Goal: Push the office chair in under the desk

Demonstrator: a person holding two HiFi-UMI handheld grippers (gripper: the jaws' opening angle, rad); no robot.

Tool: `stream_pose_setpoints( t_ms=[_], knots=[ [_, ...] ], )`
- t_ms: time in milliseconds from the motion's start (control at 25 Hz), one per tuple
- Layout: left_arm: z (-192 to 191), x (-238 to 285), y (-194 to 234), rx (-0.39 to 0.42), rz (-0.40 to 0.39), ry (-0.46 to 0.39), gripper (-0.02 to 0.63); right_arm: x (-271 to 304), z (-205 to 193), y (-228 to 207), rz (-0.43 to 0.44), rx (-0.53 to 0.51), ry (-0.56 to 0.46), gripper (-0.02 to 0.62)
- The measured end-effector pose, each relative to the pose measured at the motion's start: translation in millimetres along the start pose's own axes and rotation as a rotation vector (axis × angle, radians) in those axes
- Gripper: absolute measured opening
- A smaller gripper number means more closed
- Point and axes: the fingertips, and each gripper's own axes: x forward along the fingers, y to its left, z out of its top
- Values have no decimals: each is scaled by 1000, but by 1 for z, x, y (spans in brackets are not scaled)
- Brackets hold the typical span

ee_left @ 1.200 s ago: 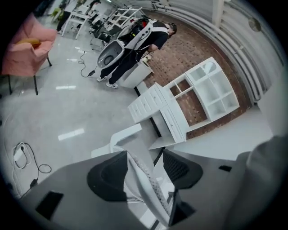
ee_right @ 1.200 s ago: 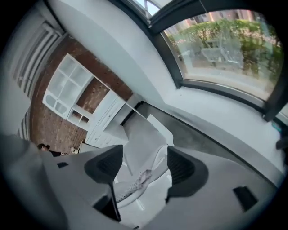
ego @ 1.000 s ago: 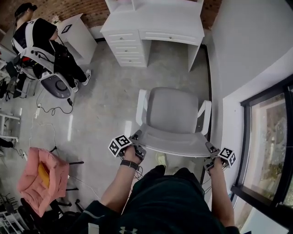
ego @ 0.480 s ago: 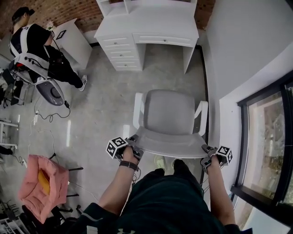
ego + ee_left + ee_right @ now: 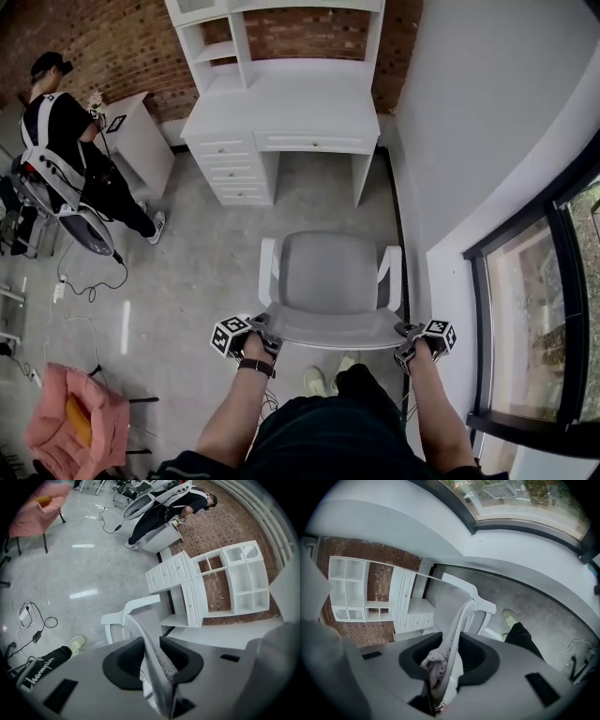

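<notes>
Left tool (image 5: 266, 332): the jaws have just been closing and now stand narrow, pressed on the left end of the backrest's (image 5: 333, 328) top edge. In the left gripper view the grey mesh rim runs straight between them.

Right tool (image 5: 406, 341): its jaws have likewise just been closing. They are narrow and clamped on the right end of the same edge, with mesh bunched between them in the right gripper view.

Task item: the grey-seated office chair with white armrests (image 5: 330, 272) stands on the grey concrete floor (image 5: 206, 244) directly beyond both tools, its seat facing away from them.

The white tabletop with a drawer stack and open shelf unit (image 5: 281, 108) stands further beyond the chair against a brick wall. The chair is well short of it and not under it.

A person in black (image 5: 66, 131) stands far off to the left tool's outer side.
</notes>
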Motion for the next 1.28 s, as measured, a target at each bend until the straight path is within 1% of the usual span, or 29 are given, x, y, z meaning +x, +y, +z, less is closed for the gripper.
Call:
stream_pose_setpoints(
  t_ms=[200,480,640,880,1280],
  knots=[
    [4,14,-15,-16,3,3,94,15,22,21,5,-8,9,82],
    [14,35,-38,-42,18,-20,89,40,52,53,9,-24,31,81],
    [27,50,-54,-64,15,-42,89,57,66,73,9,-31,44,81],
    [42,71,-81,-70,8,-48,92,80,90,107,-6,-57,65,81],
    [74,103,-119,-96,-3,-80,92,118,118,156,27,-69,79,91]
  ],
)
